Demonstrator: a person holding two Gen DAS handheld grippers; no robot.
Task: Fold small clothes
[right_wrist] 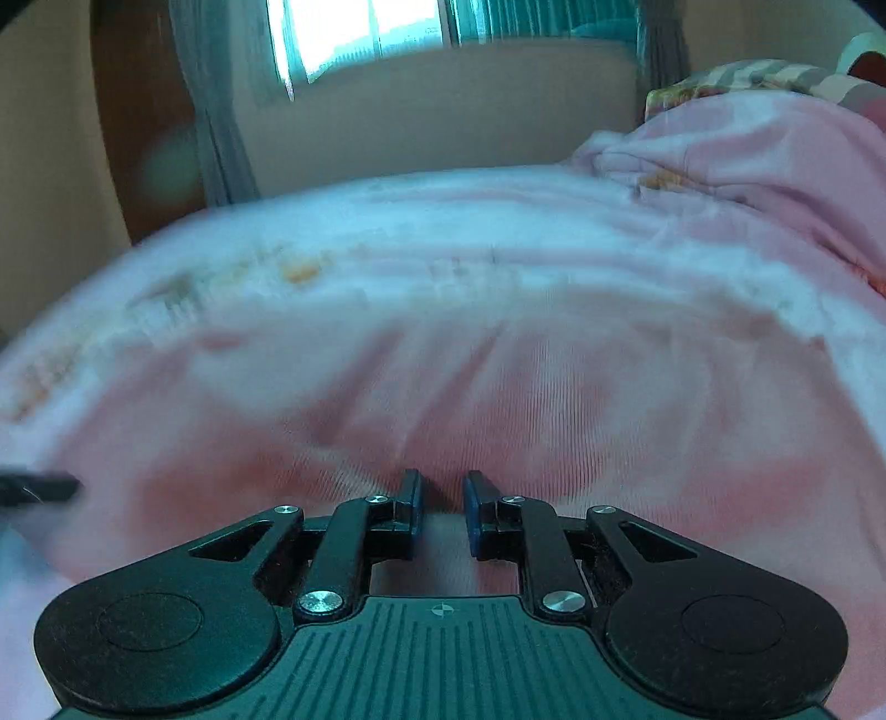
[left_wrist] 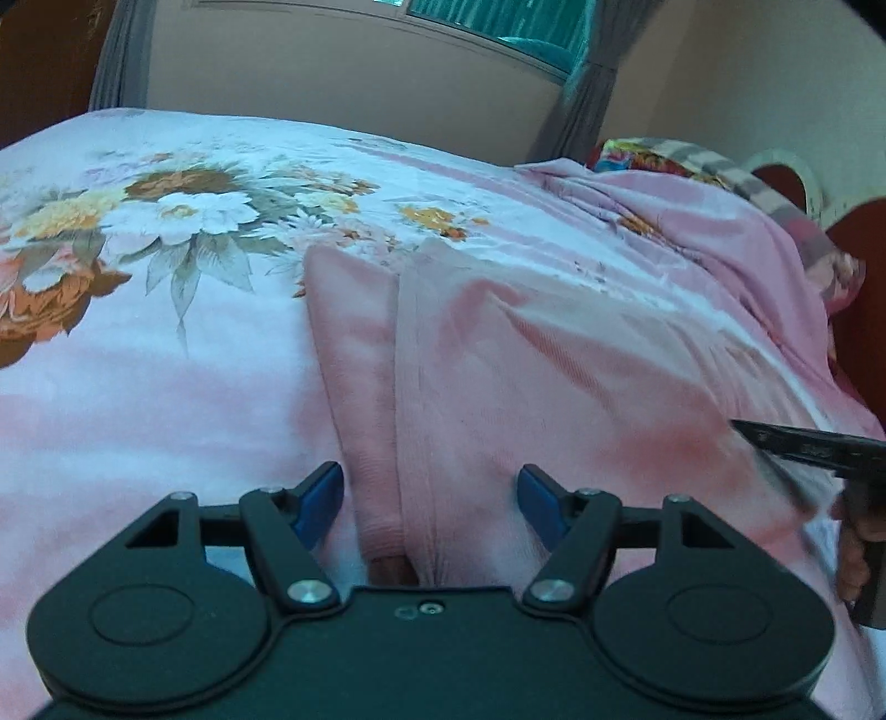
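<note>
On the floral bedspread (left_wrist: 166,232), the left gripper (left_wrist: 431,498) gapes over ribbed pink cloth (left_wrist: 498,360).

Home bedroom: floral-sheeted bed (left_wrist: 166,232), curtained window (right_wrist: 354,33).

No legible text, label, brand, number or sign appears in either view. Pale marks on the dark tip of the right gripper (left_wrist: 797,446), at the right edge of the left wrist view, are too blurred to read.
</note>
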